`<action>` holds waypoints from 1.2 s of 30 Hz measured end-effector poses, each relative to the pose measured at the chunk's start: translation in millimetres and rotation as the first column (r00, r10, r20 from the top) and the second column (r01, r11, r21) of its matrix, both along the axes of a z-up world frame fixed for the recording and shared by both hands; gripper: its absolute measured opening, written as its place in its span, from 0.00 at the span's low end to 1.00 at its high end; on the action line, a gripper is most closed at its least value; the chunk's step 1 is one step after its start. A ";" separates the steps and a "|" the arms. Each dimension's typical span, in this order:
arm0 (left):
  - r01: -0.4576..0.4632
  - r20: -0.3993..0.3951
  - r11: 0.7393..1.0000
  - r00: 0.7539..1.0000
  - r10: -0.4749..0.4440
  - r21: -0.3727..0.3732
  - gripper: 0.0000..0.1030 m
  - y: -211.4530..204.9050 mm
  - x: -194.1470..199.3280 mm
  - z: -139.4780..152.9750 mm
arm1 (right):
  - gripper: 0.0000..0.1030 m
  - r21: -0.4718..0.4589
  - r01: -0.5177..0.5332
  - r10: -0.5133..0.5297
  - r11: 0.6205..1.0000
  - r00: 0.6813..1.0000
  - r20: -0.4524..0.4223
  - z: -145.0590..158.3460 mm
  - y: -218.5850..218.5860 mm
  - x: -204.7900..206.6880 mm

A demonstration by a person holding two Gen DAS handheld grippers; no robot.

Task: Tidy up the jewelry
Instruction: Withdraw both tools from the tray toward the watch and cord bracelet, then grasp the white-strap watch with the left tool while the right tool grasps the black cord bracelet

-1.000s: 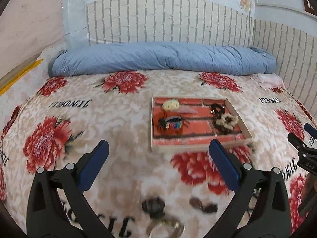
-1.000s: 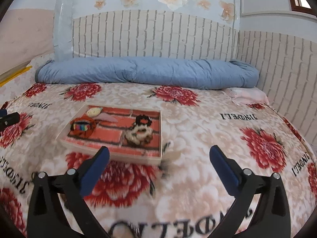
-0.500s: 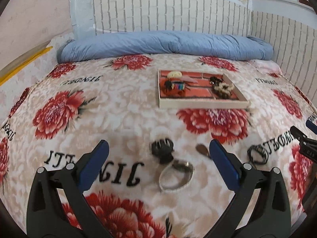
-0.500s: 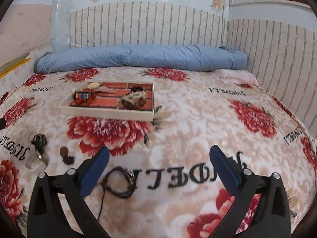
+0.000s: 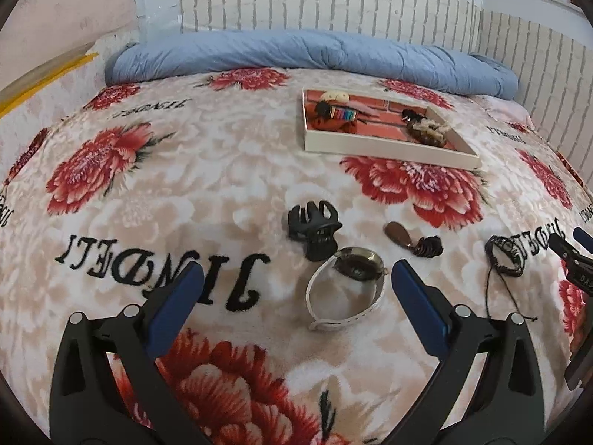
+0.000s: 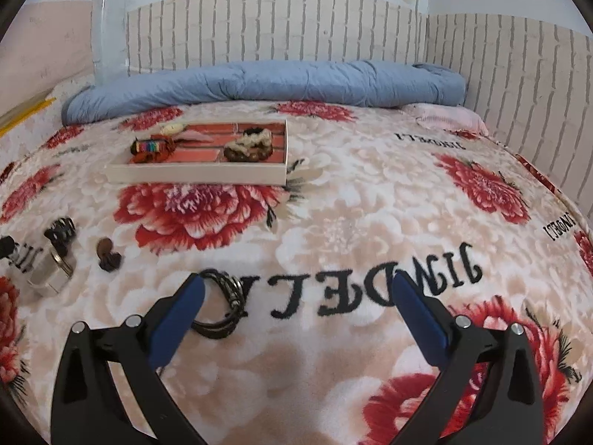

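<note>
Left wrist view: left gripper (image 5: 294,283) spread wide, empty, above the floral blanket (image 5: 148,193). Between its fingers lies a white-strap watch (image 5: 346,293), touching the black claw clip (image 5: 315,230) behind it. A brown hair clip (image 5: 411,241) is just right of those; a black cord bracelet (image 5: 504,256) further right, near the right gripper's tip. The tray (image 5: 385,152) with more pieces sits toward the far edge, before the blue duvet (image 5: 315,52).

Right wrist view: right gripper (image 6: 294,291) also wide open, holding nothing. The bracelet (image 6: 224,304) touches its left finger (image 6: 178,315), a detail hidden in the other view. Watch (image 6: 50,272) and both clips are well left.
</note>
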State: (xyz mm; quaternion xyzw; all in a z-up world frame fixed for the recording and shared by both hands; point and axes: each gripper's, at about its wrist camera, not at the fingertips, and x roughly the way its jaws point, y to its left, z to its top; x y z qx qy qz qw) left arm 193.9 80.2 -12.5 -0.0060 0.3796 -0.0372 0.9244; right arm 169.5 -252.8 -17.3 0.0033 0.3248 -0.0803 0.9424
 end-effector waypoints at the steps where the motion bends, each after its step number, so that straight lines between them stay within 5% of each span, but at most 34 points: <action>1: -0.002 -0.005 1.000 1.000 0.002 0.004 0.95 0.3 1.5 -4.7 | 0.96 -0.001 -0.001 0.001 1.000 1.000 -0.005 -4.0 -0.2 1.3; 10: -0.011 -0.071 1.000 0.997 0.010 -0.007 0.95 8.5 11.6 -31.0 | 0.95 0.060 0.015 -0.012 0.998 0.998 -0.060 -28.1 -9.1 13.0; 17: -0.018 -0.112 0.999 0.994 0.014 -0.032 0.93 11.3 21.7 -40.7 | 0.92 0.017 -0.026 0.027 1.000 0.996 -0.083 -33.2 4.0 18.3; 30: 0.042 -0.177 0.999 0.983 -0.044 -0.015 0.72 -4.6 41.6 -57.6 | 0.69 0.096 -0.042 0.062 0.994 0.974 -0.217 -54.6 7.5 55.9; 36: 0.035 -0.174 0.999 0.984 -0.035 -0.002 0.59 -4.6 42.3 -59.0 | 0.49 0.084 -0.074 0.090 0.994 0.973 -0.214 -53.5 13.8 56.4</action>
